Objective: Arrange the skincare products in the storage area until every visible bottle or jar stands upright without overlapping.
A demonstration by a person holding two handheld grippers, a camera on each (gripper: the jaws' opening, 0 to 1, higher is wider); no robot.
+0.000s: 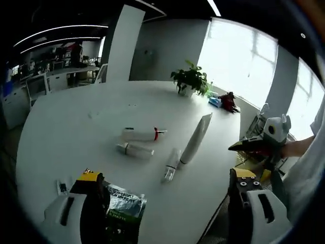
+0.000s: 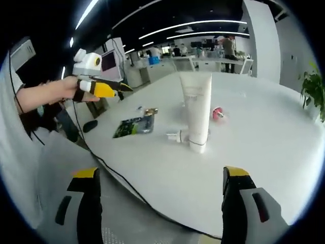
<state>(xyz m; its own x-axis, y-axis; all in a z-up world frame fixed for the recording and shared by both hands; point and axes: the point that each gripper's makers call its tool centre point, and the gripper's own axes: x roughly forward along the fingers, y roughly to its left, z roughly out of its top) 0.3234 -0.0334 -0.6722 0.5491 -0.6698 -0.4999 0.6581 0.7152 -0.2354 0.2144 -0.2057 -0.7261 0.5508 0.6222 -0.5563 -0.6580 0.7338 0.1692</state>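
Both my tongs gape, empty. Tube (image 2: pixel 196 109) and bottles (image 1: pixel 137 149) lie flat — I'd grip the tube mid-body, tip it upright on its cap.

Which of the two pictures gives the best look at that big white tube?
The right gripper view: the white tube sits near, central, cap toward the camera. The left gripper view shows the tube farther off, lying flat beside smaller bottles.

Daylight floods through a blown-out window (image 1: pixel 238 56) and glares off the white table (image 1: pixel 66 122); ceiling strip lights (image 2: pixel 193 24) streak a dim background, and fisheye edges bend and soften.
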